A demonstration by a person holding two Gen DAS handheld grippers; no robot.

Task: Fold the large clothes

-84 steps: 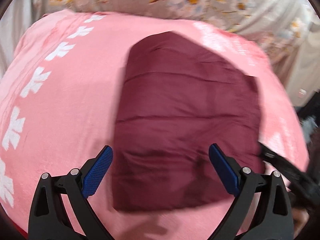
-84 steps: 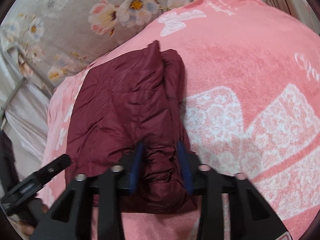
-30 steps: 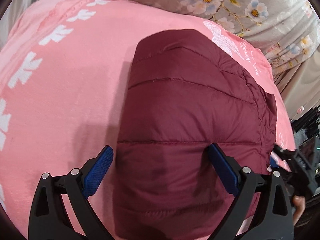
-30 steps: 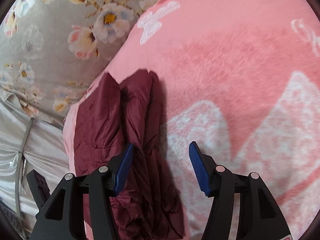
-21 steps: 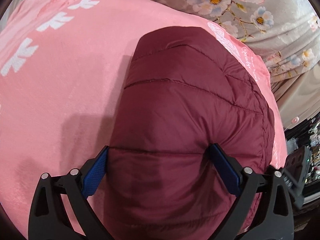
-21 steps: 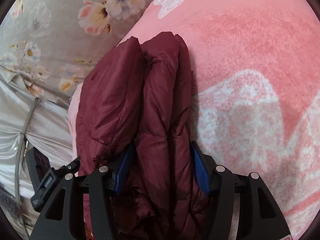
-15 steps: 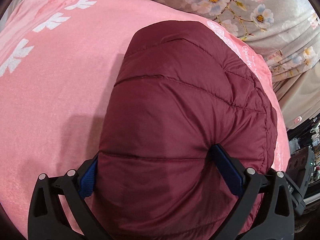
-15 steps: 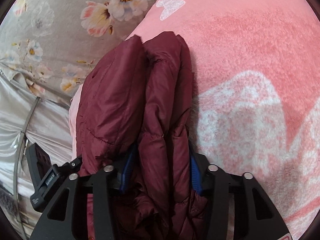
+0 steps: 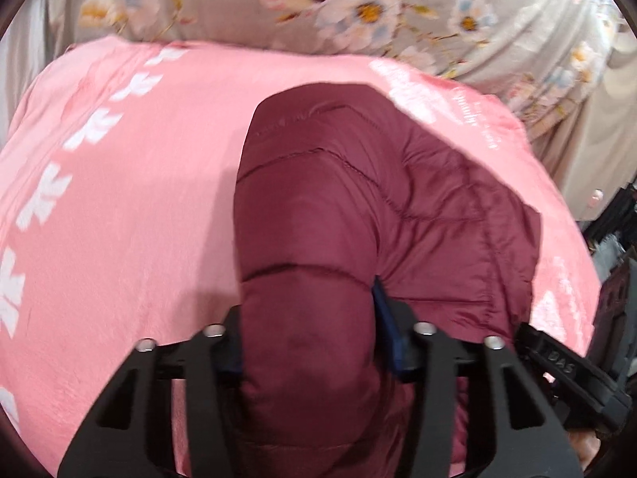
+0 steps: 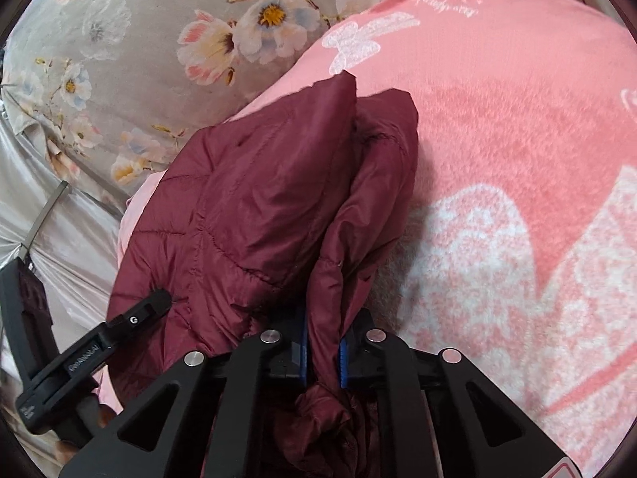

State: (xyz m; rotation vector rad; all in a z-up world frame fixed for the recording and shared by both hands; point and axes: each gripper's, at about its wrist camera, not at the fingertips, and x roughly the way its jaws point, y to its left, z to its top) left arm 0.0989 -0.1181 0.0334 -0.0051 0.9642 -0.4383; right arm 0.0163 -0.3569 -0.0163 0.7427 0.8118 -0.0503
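A folded maroon quilted jacket (image 9: 358, 207) lies on a pink blanket (image 9: 139, 199); it also shows in the right wrist view (image 10: 258, 207). My left gripper (image 9: 308, 342) is shut on the jacket's near end, with thick padding bunched between its blue pads. My right gripper (image 10: 322, 346) is shut on the jacket's right edge, pinching a fold that rises off the blanket (image 10: 517, 159). The left gripper's black body (image 10: 91, 354) shows at the lower left of the right wrist view. The right gripper's body (image 9: 569, 370) shows at the lower right of the left wrist view.
A grey floral sheet (image 9: 358, 8) lies beyond the blanket, also seen in the right wrist view (image 10: 139, 59). The blanket's far right edge drops off toward dark clutter (image 9: 613, 239). Shiny grey cloth (image 10: 51, 219) hangs at the left.
Both grippers have closed on the jacket: the left from wide open around its near end, the right from a loose hold to a tight pinch. The jacket's near part has bunched and lifted.
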